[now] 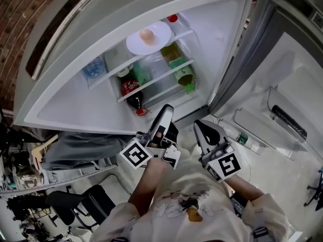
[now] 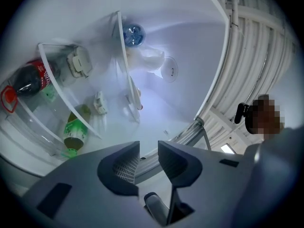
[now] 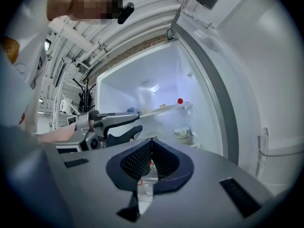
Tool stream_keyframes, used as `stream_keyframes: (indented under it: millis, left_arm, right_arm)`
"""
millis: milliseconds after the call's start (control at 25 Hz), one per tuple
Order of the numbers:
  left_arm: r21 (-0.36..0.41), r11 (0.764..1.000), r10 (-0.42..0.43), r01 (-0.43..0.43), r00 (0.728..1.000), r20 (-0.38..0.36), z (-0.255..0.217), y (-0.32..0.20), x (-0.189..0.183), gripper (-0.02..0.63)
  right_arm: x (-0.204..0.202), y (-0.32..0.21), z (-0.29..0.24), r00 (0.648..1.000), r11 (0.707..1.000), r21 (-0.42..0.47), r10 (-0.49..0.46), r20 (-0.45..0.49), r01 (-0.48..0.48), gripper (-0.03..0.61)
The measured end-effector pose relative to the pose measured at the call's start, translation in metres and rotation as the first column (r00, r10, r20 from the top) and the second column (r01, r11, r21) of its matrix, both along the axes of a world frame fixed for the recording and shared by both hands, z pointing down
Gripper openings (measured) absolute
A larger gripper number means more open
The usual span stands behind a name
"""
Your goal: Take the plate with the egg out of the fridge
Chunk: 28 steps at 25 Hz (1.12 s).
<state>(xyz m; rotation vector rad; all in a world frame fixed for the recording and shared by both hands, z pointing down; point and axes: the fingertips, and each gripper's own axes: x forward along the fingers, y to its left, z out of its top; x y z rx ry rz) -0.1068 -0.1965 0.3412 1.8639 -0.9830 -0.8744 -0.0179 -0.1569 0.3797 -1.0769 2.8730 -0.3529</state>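
Head view, upper centre: the round white plate [image 1: 162, 33] seems stiff, perhaps slippery, its pale beige egg [image 1: 147, 35] free to roll, so grip the near rim; left gripper [image 1: 166, 108] gapes empty, right gripper [image 1: 202, 126] is closed on nothing.

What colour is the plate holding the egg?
White; the plate shows best in the head view.

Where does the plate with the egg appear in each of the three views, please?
Head view: plate on the top shelf, upper centre.
Left gripper view: seemingly edge-on, just left of centre.
Right gripper view: edge-on, centre.
Shared landmark: small red object beside it.
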Motion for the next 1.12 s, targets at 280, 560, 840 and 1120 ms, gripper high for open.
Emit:
stream_keyframes:
  millis: [280, 560, 840, 1120]
  left_arm:
    - [0.036, 0.999, -0.017, 0.019, 0.997, -0.07, -0.016, -0.018, -0.014, 0.105]
    - [0.032, 0.999, -0.021, 0.025, 0.993, -0.116, -0.026, -0.034, -0.021, 0.106]
    - [0.026, 0.999, -0.015, 0.019, 0.993, -0.115, -0.036, -0.051, -0.026, 0.106]
    - [0.027, 0.999, -0.034, 0.038, 0.989, -0.141, -0.046, -0.07, -0.033, 0.106]
  right_arm:
    - [0.002, -0.003, -0.004, 1.0, 1.0, 0.005, -0.001, 0.007, 0.001, 0.008]
    - [-0.001, -0.004, -0.011, 1.0, 1.0, 0.024, -0.008, 0.016, 0.008, 0.006]
    - [0.0, -0.003, -0.013, 1.0, 1.0, 0.031, -0.004, 0.021, 0.003, 0.006]
    - [-0.001, -0.004, -0.014, 1.0, 0.999, 0.035, 0.004, 0.023, -0.005, 0.008]
